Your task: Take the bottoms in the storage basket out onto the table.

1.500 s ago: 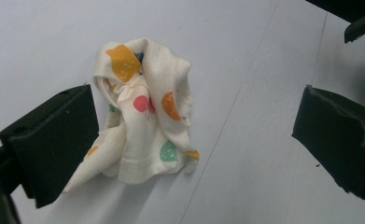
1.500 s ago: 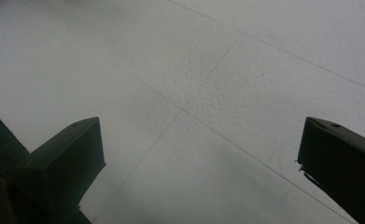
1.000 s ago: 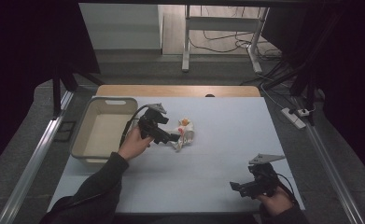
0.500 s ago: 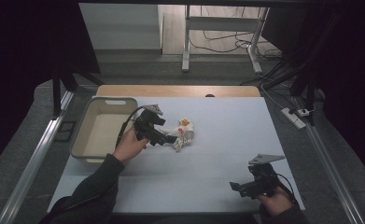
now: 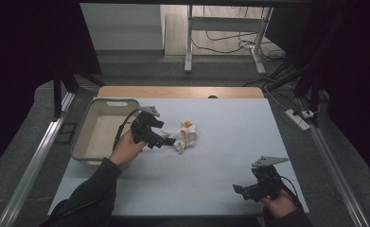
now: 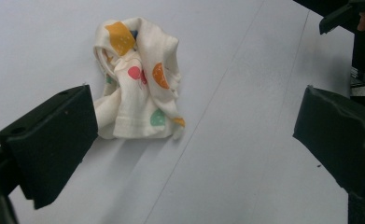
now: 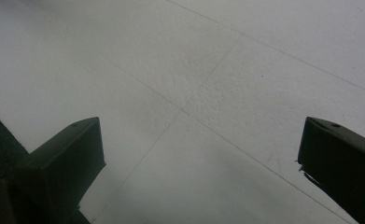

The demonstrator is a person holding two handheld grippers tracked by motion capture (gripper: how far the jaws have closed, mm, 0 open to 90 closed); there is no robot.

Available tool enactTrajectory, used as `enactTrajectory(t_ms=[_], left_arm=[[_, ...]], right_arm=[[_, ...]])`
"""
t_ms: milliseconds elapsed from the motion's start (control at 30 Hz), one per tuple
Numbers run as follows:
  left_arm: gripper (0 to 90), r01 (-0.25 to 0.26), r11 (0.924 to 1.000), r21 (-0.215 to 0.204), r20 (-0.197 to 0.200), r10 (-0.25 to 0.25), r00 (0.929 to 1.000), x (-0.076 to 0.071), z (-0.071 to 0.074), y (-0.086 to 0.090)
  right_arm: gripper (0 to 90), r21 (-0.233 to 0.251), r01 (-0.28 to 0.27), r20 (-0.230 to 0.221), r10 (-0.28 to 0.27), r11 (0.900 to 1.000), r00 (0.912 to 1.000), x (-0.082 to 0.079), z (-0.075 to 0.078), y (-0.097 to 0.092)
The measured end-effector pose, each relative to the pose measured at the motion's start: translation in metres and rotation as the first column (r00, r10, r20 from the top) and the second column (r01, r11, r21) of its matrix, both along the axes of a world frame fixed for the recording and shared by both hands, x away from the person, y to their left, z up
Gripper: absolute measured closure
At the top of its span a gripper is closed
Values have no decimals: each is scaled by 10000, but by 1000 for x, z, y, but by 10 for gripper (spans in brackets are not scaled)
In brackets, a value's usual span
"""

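Observation:
A small crumpled white cloth (image 5: 185,135) printed with coloured balloons lies on the white table, a little left of the middle. In the left gripper view the cloth (image 6: 138,79) sits just ahead of the jaws, nearer the left one. My left gripper (image 5: 167,141) is open right beside the cloth's left edge; the left gripper (image 6: 196,121) holds nothing between its wide-spread jaws. Near the front right edge my right gripper (image 5: 239,189) rests low over the table. The right gripper (image 7: 201,140) is open above bare white surface.
A beige plastic bin (image 5: 85,142) stands at the table's left side, just behind my left hand. A wooden strip (image 5: 182,91) runs along the far edge. Metal rails flank the table. The other gripper (image 6: 348,18) appears far off in the left gripper view.
My left gripper has drawn back slightly to the left from the cloth. The cloth and my right gripper have stayed where they were.

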State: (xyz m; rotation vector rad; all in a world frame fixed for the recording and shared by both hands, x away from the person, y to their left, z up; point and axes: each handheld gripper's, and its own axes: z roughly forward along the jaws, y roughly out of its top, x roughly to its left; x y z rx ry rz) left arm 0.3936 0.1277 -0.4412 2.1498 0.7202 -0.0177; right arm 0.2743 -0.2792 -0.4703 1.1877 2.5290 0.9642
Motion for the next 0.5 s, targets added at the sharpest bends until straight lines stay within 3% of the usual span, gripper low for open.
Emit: enactTrajectory(t_ms=[233, 500], left_arm=[[0, -16, 10000, -31, -204, 15, 9998, -4, 1, 4], [0, -84, 9999, 124, -157, 86, 9998, -9, 1, 8]], right_arm=[[2, -7, 3, -8, -3, 10000, 10000, 0, 0, 0], [2, -62, -16, -11, 16, 10000, 10000, 0, 0, 0]])
